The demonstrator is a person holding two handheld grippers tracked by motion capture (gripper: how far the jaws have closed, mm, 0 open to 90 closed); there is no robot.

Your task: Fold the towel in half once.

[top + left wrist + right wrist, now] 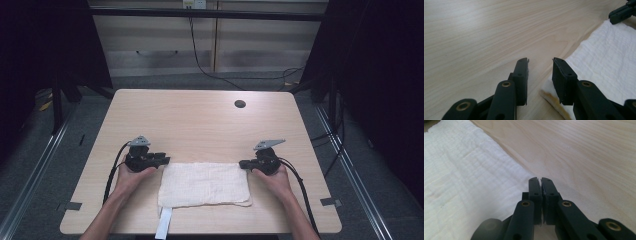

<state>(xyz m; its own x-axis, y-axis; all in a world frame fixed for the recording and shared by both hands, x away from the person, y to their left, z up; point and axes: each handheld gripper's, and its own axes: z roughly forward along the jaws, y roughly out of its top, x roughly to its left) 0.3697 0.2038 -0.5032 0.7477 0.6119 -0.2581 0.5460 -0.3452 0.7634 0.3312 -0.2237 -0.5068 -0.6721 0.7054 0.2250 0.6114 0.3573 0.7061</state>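
Observation:
A folded white towel lies flat near the table's front edge, with a white strip hanging from its near left corner. My left gripper is at the towel's far left corner. Its jaws stand open over bare wood, the right one resting over the towel's stained corner. My right gripper is at the far right corner. In the right gripper view its jaws are pressed together at the towel's edge, with a thin pale sliver of cloth between the pads.
The light wooden table has a dark cable hole at the back right. Cables trail from both grippers toward the front edge. Dark frames and curtains stand on either side of the table, with cabinets behind.

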